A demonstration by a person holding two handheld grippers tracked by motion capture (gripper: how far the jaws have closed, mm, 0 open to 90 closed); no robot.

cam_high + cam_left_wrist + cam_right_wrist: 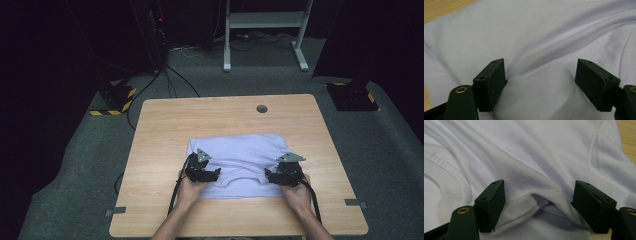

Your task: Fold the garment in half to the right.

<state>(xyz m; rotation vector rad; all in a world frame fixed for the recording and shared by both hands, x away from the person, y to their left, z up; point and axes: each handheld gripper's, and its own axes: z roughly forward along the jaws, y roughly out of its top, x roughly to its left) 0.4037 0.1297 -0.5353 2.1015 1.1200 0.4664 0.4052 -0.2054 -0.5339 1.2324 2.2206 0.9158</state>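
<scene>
Right now, in the high view, a folded pale T-shirt [242,165] is lying on the wooden table [165,130], nearer the table's front edge than its far edge, below the small round hole [261,108] in the tabletop. The left gripper [206,175] is resting over the shirt's front left part, and the right gripper [281,176] is sitting over its front right part, each carried in a hand coming in from the table's near edge.

Next, in the left gripper view, the left gripper [541,82] is standing with its jaws wide apart over smooth cloth of the T-shirt [544,37]; nothing is being pinched.

Lastly, in the right gripper view, the right gripper [539,203] is also holding its jaws apart, with a raised fold of the T-shirt [536,170] lying between them, the pads not pressing it. The neckband [441,172] is curving off to the left of that fold.
</scene>
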